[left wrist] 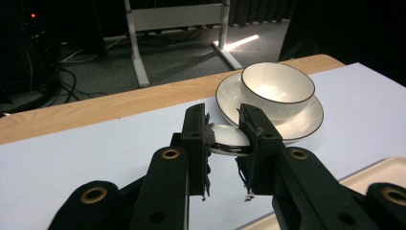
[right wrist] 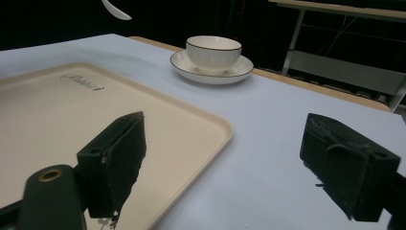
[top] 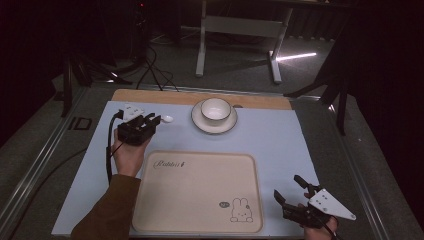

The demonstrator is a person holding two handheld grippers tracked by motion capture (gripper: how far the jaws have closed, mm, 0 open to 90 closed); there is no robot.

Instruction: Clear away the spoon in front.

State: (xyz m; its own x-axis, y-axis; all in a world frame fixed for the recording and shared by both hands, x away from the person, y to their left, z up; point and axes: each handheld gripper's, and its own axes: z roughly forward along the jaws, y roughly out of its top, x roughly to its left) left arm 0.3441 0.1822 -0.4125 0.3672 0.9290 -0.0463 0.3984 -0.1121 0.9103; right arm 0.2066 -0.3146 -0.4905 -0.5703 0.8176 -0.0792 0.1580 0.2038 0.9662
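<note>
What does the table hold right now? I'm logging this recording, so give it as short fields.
surface: light blue mat on a wooden table
tray: beige tray, nothing on it, near edge
bowl: white bowl sitting on a saucer, far side
left gripper: jaws closed on a white spoon, left of the saucer
right gripper: jaws open, holding nothing, right of the tray

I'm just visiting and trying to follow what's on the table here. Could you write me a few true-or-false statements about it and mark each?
1. The left gripper is shut on a white spoon. True.
2. The bowl stands on the tray. False: it stands on a saucer beyond the tray.
3. The right gripper holds the saucer. False: its jaws are open and hold nothing.
4. The tray has a rabbit drawing in one corner. True.
</note>
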